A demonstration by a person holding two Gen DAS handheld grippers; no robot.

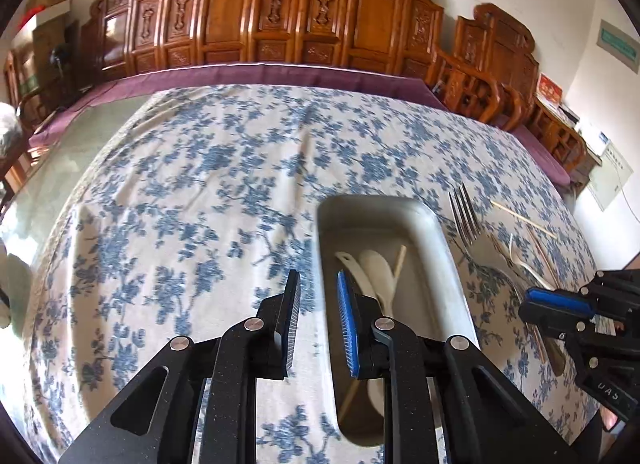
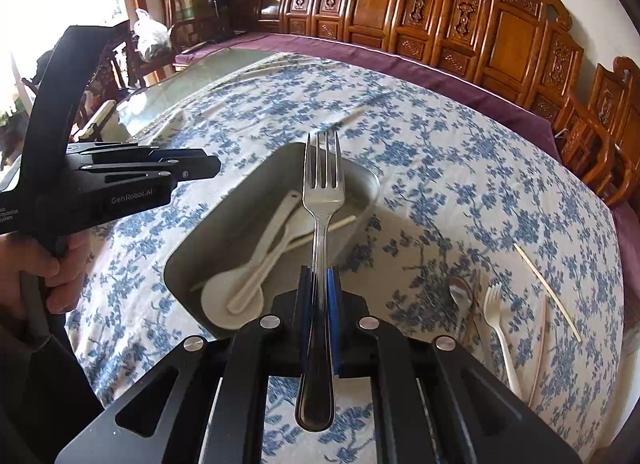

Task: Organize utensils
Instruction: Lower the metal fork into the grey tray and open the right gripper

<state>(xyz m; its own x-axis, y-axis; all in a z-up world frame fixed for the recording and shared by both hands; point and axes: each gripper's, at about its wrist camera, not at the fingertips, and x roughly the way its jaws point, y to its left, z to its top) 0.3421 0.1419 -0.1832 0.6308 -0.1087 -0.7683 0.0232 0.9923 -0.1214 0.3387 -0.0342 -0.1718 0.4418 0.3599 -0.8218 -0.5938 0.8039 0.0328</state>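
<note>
Floral-clothed worktop [image 2: 460, 167]: grey tray [image 2: 362, 199] holds white spoons [image 2: 256, 264] and chopstick; my right tool [image 2: 319, 304] grips metal fork [image 2: 323, 191], left tool [image 1: 318, 304] slightly parted, empty.

Both claws were matte black with a speckled finish, angular linked arms pinned by round silver screws, and ribbed blue pads lining the fingers. The left claw [image 2: 200, 167] carried white "GenRobot.AI" lettering on its side beneath a curved black handle. The right claw [image 2: 319, 304] matched it.

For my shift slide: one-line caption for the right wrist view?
Right hand-held gripper clamps a shiny metal fork above the grey rectangular tray holding white plastic spoons.
</note>
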